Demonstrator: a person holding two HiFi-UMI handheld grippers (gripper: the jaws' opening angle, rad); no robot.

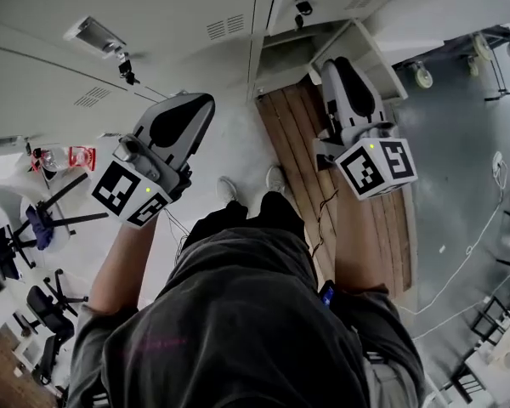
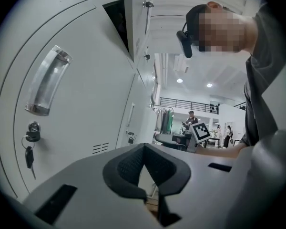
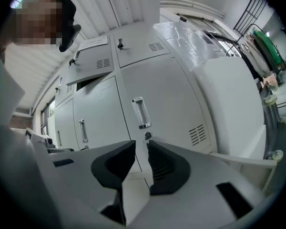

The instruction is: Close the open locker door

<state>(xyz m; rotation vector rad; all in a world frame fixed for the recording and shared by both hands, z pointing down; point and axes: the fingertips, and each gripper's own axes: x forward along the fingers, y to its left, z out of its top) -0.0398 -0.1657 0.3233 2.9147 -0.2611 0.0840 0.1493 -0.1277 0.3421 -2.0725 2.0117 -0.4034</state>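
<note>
Locker door point(image 2: 136, 30) in the upper row: ajar, swung out toward the camera in the left gripper view, a dark opening point(image 2: 117, 18) just behind its edge; directly above a shut lower door point(image 2: 90, 89) carrying a clear handle point(image 2: 47, 80), a lock with hanging keys point(image 2: 32, 132) and vent slots point(image 2: 101, 148). Same locker door in the right gripper view: a tilted panel with a dark gap under it, just left of a shut upper door point(image 3: 138, 49) with its own lock and vents. Left gripper point(image 2: 144, 149): low in its own view, clear of the open door high above it, jaws pressed together at the tips, nothing between them, only a diamond-shaped hollow behind the meeting point. Right gripper point(image 3: 141, 144): jaws slightly spread, a narrow slit between the pads point(image 3: 164, 167), empty; facing another lower door point(image 3: 167, 104), shut, with a vertical handle point(image 3: 140, 112), a keyhole point(image 3: 148, 136) below it and louvres point(image 3: 198, 135) to the right. Head view: both grippers out in front of the body toward the grey lockers point(image 1: 153, 24), 1 marker cube point(image 1: 129, 192) at the rear of each; 2 shoes point(image 1: 229, 189) on pale floor point(image 1: 238, 143) beside wooden planks point(image 1: 289, 143). Far off in the left gripper view: a clothes rack point(image 2: 166, 120) and 1 standing person point(image 2: 190, 119)
</note>
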